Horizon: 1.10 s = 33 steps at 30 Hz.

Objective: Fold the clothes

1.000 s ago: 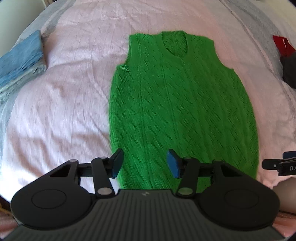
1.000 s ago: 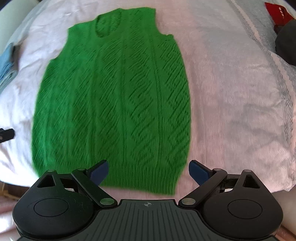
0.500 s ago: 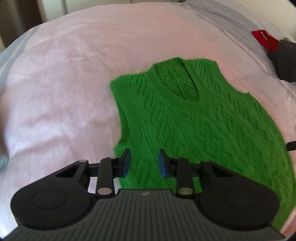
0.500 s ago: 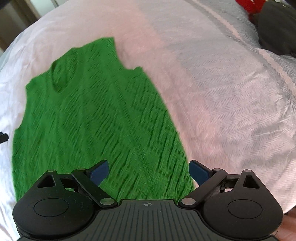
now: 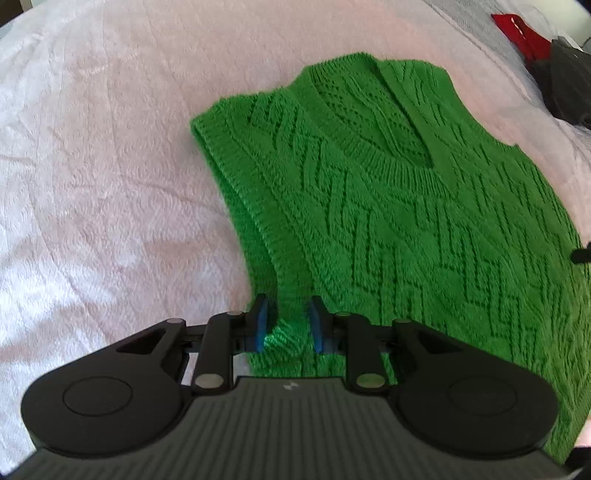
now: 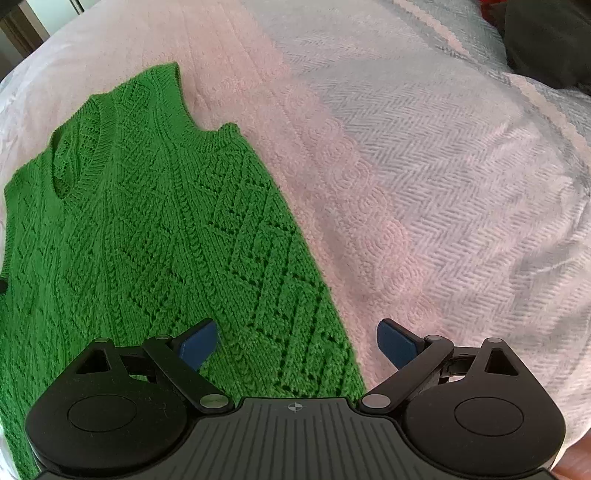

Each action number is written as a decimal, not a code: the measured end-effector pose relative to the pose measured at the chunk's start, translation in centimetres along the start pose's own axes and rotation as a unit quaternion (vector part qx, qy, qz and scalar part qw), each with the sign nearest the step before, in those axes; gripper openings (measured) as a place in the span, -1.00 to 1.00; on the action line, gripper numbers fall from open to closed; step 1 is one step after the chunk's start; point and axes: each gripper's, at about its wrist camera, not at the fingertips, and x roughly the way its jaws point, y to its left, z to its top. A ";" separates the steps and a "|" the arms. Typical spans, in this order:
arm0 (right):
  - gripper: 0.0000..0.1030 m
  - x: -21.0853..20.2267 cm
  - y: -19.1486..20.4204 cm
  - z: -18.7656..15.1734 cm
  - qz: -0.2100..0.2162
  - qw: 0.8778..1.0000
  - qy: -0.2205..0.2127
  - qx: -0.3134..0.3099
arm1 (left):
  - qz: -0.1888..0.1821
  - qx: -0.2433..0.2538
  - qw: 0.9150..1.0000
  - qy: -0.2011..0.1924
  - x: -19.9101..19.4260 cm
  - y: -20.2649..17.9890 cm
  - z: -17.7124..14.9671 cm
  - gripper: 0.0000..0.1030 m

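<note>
A green knitted vest (image 5: 388, 206) is laid flat on a pale pink bedspread (image 5: 103, 155), front side up, with its V-shaped neckline toward the top of the frame. In the left wrist view, the vest fills the centre and right of the frame, and its armhole edge curves down toward the lower middle. The left gripper (image 5: 287, 325) is seen at the bottom centre, pointed steeply down at the bed. Its blue-padded fingers (image 5: 260, 325) are set close together and are closing, with a raised fold of the vest's armhole edge caught between them; whether the pads already press on the knit cannot be told for certain. At the upper right of this view, a red item (image 5: 517, 33) and a dark garment (image 5: 569, 85) are seen lying on the bed.

In the right wrist view, the vest (image 6: 155, 236) occupies the left half of the frame, and a grey and white herringbone blanket (image 6: 461, 166) is spread across the right. The right gripper (image 6: 299, 345) is seen at the bottom centre with its fingers (image 6: 199, 343) spread wide. The left finger is placed over the knit; the right finger is over the bedspread, just beyond the vest's side edge. Nothing is gripped by it.
</note>
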 end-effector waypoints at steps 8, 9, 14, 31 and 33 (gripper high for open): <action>0.86 0.7 0.9 1.8 -0.007 1.000 -0.007 -0.017 | 0.057 0.008 0.998 -0.038 -1.9 0.0 -0.9 -0.98; 0.86 0.7 0.9 1.9 -0.007 1.000 -0.009 -0.020 | 0.064 0.003 0.997 -0.040 -2.2 0.3 -1.2 -0.97; 0.86 1.3 0.8 2.3 -0.007 1.000 -0.007 -0.024 | 0.078 -0.021 0.996 -0.027 -0.2 1.2 -2.5 -0.95; 0.85 3.2 3.6 3.4 0.085 0.975 -0.070 -0.194 | 0.067 -0.082 0.993 -0.057 -0.7 0.7 -5.0 -0.94; 0.85 3.3 3.0 4.3 0.058 0.974 -0.069 -0.206 | 0.092 -0.098 0.989 -0.068 -1.5 1.1 -4.1 -0.93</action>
